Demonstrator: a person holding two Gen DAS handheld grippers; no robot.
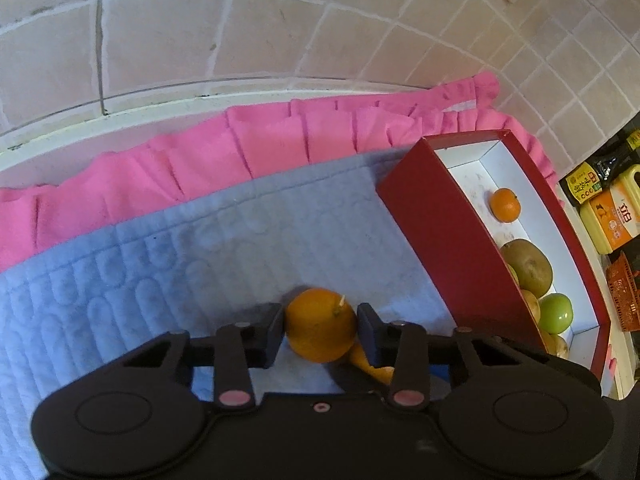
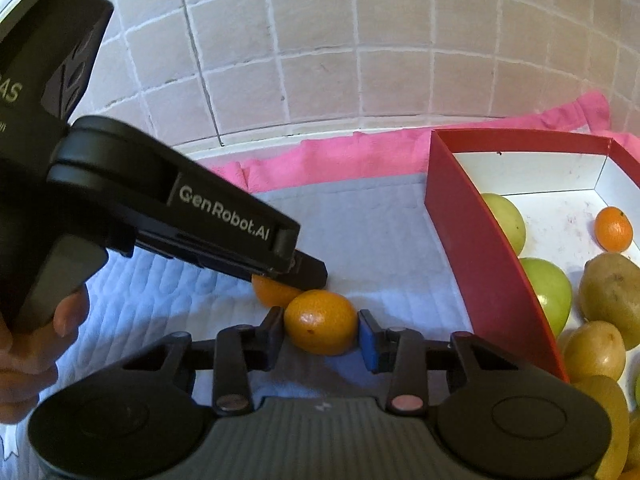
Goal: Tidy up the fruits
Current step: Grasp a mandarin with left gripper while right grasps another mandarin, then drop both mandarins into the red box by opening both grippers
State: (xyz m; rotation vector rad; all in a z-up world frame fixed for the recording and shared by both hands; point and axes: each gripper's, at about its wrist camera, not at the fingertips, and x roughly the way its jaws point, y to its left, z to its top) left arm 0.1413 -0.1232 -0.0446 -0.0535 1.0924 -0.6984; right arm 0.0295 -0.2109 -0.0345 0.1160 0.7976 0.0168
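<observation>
Both grippers, left gripper [image 1: 321, 330] and right gripper [image 2: 321, 332], clenched touching oranges [image 1: 321, 325] [image 2: 321, 322] on the blue mat [image 1: 200, 248] beside the red box [image 1: 452, 248]; lifting one risked nudging its neighbour loose.

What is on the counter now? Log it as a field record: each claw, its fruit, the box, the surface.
left claw: shut on a round orange with a stub of stem
right claw: closed on a second round orange
fruit location: both oranges on the pale blue quilted mat, outside the box
box: red cardboard box, white inside, holding green apples, yellow-brown fruit and one small orange
under mat: pink cloth
</observation>
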